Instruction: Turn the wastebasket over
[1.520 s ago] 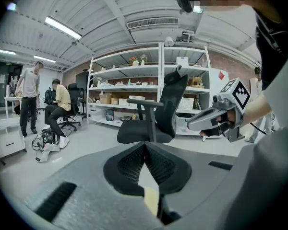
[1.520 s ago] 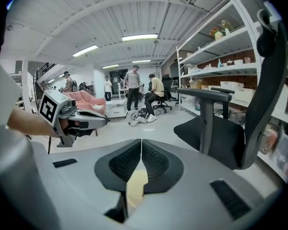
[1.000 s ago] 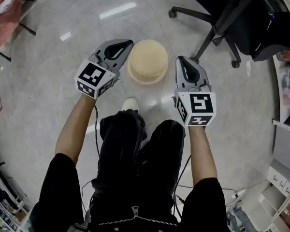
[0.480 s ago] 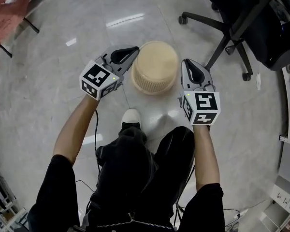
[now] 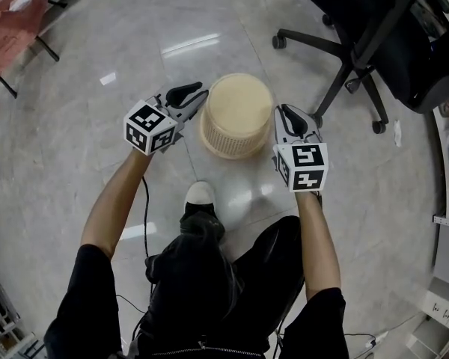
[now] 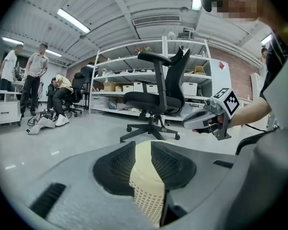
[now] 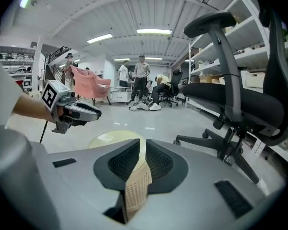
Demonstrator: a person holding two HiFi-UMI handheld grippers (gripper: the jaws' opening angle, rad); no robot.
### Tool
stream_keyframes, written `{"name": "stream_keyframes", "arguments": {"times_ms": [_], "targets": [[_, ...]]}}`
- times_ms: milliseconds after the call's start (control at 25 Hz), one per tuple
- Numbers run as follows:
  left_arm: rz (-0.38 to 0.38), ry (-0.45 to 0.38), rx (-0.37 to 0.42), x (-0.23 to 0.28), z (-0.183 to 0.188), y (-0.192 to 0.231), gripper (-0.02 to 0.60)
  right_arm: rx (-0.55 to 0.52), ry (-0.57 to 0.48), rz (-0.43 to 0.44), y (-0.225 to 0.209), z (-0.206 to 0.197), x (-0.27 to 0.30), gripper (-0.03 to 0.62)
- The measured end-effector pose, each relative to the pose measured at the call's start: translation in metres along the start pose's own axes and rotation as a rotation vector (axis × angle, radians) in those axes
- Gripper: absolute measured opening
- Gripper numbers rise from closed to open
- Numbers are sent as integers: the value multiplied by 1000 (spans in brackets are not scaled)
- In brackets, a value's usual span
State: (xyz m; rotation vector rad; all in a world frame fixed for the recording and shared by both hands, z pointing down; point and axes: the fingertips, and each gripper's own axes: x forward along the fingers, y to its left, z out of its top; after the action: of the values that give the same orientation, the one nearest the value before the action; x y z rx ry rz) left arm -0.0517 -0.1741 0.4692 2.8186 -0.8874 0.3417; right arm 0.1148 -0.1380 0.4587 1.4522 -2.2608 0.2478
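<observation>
Basket (image 5: 236,114) sits upside down on the floor (image 5: 97,126), solid base up, centre of the head view, slightly above the middle. It's directly between the two grippers. Left gripper (image 5: 191,96) is at its left wall with the tips right against the side. Right gripper (image 5: 286,114) is just beside its right wall, low on the rim side.

Left jaws are spread a little and have just been opening. In the left gripper view the basket's lattice wall (image 6: 146,176) shows through the gap ahead of the pads, nothing pinched. Right jaws are nearly pressed together, only a thin slit with lattice visible through it; can't tell any grip there.

A second ago both grippers flanked the basket with clear gaps and looked larger in frame; now they look smaller and lie tight against its sides. Basket orientation unchanged. Chair (image 5: 374,36) upper right, shoe (image 5: 200,193) just below the basket.
</observation>
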Motion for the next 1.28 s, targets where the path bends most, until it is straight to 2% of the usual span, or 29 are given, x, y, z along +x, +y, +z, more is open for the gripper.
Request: {"name": "stream_keyframes", "arguments": {"times_ms": [80,200,320,400,480,560,640,880,1120,1280], "targets": [[-1,-6,-41,1,-6,2,129,0,7,9,2,-4,3,37],[-11,-7,-68,8,-12,3,235,15,16,30,2,-6,11,96],[-18,14,-73,14,-23,5,293,47,27,67,6,-10,22,163],[-33,18,-104,17,-29,7,331,78,47,93,9,-17,31,225],[-52,18,-150,20,-34,7,362,116,76,119,10,-27,39,251],[-73,25,-185,23,-41,8,376,182,103,152,9,-36,46,258],[-90,38,-185,25,-47,7,379,253,120,177,6,-43,50,259],[-170,67,-250,32,-60,0,380,376,147,242,-3,-57,59,259],[-221,81,-290,36,-69,-6,383,408,150,280,1,-62,63,261],[-250,91,-280,39,-68,-11,383,466,164,343,6,-63,65,261]]}}
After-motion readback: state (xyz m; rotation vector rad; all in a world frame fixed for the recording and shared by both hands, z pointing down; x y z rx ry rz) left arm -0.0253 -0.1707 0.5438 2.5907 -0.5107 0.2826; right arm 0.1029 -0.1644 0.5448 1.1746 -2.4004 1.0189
